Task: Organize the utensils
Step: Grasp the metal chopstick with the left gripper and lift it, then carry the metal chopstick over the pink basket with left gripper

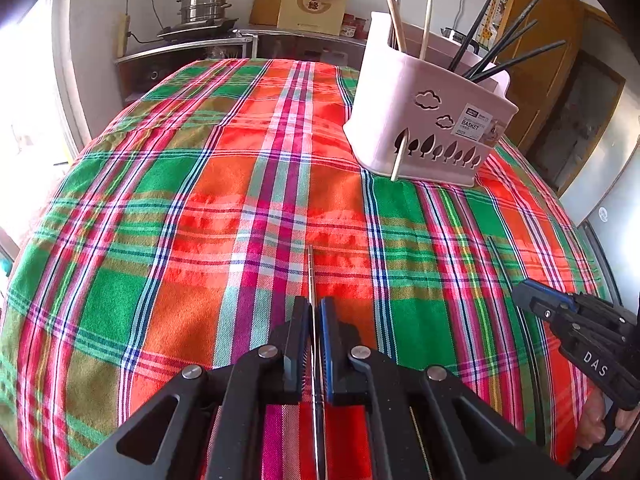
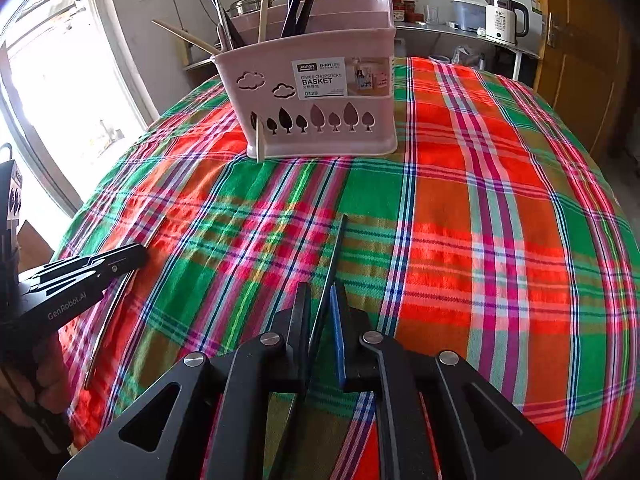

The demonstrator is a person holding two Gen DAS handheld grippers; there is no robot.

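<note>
plaid tablecloth point(image 1: 160, 200); pink basket point(image 2: 320, 120) upright, dark, wooden chopsticks point(image 2: 296, 8) inside.

Pink basket point(image 2: 320, 92) upright, holding chopsticks; metal chopstick point(image 1: 311, 276), black chopstick point(image 2: 334, 256) (both gripped) over cloth.

A steel steamer pot point(image 1: 206, 4), paper bag point(image 1: 313, 3) and white kettle point(image 2: 505, 18) line the counter.

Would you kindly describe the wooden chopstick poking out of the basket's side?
On the plaid tablecloth stands a pink basket. At its front left corner, a pale wooden chopstick pokes out through a tree-shaped cutout, unlike the others standing inside.
</note>
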